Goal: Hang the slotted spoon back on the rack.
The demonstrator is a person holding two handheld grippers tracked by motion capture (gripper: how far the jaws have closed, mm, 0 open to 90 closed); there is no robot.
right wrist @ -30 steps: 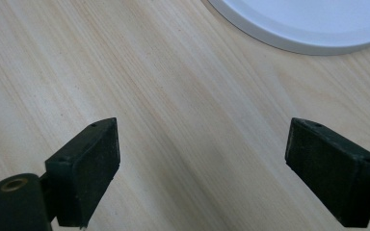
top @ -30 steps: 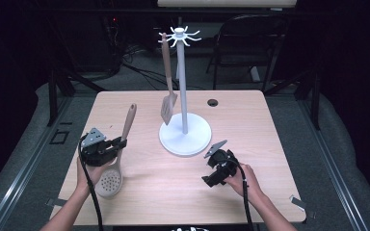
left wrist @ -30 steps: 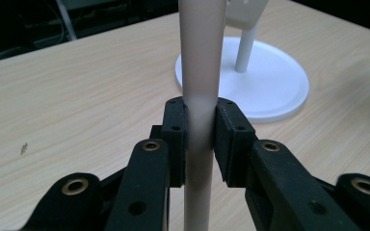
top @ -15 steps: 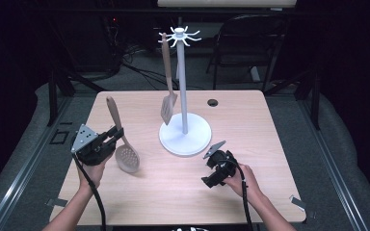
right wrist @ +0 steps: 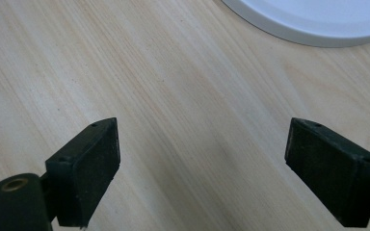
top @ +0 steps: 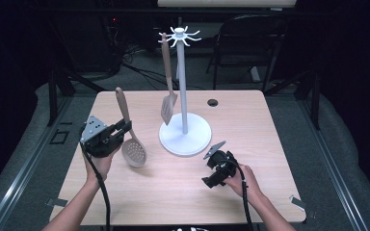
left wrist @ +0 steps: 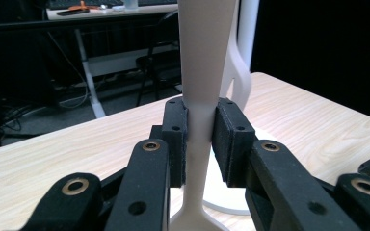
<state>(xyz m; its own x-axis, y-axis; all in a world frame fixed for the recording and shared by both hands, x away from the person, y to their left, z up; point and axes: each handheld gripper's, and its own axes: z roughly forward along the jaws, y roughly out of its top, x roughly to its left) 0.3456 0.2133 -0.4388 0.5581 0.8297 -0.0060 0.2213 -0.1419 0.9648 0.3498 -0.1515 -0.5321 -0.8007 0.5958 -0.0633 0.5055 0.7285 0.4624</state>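
My left gripper point(top: 121, 129) is shut on the handle of a beige slotted spoon point(top: 134, 151), held above the table's left side with the handle up and the perforated bowl down. In the left gripper view the pads point(left wrist: 176, 139) clamp the pale handle point(left wrist: 201, 91). A white utensil stand point(top: 183, 86) with a round base point(top: 185, 138) rises at the table's middle. A beige slotted spatula point(top: 168, 91) hangs from one of its top hooks. My right gripper point(top: 211, 163) is open low over the wood, just right of the base point(right wrist: 308, 19), with nothing between its fingers point(right wrist: 84, 168).
The wooden table point(top: 250, 192) has a small black grommet point(top: 213, 102) near its far edge. A dark chair point(top: 250, 43) and cables stand on the floor behind. Metal rails run along both sides of the table.
My left gripper has lifted the slotted spoon off the table, turned it upright and carried it rightward toward the stand. The right gripper has stayed in place.
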